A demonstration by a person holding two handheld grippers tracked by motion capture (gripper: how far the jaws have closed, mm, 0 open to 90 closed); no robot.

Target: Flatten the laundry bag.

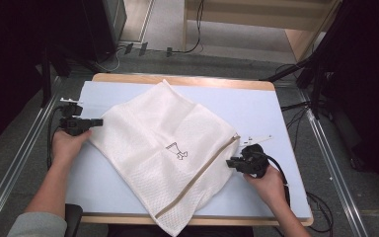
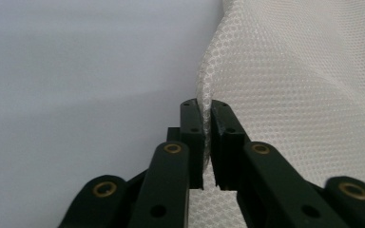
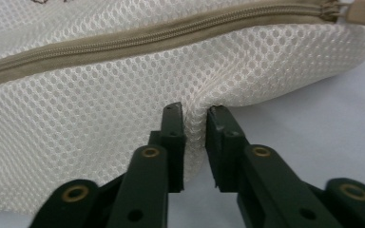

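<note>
A white mesh laundry bag [image 1: 163,143] lies spread on the pale blue table, one corner hanging over the front edge. A tan zipper [image 1: 202,173] runs along its right side, and a small black drawing [image 1: 176,150] marks its middle. My left gripper [image 1: 98,122] is shut on the bag's left edge; in the left gripper view the mesh [image 2: 290,85] is pinched between the jaws [image 2: 206,107]. My right gripper [image 1: 230,162] is shut on the bag's right edge just below the zipper [image 3: 171,33], with a fold of mesh [image 3: 123,104] caught between its jaws [image 3: 194,111].
The table [image 1: 256,108] has a wooden rim and metal rails on both sides. Small white pieces lie near the back left [image 1: 71,100] and near the right [image 1: 259,138]. Cables run over the floor behind and to the right of the table.
</note>
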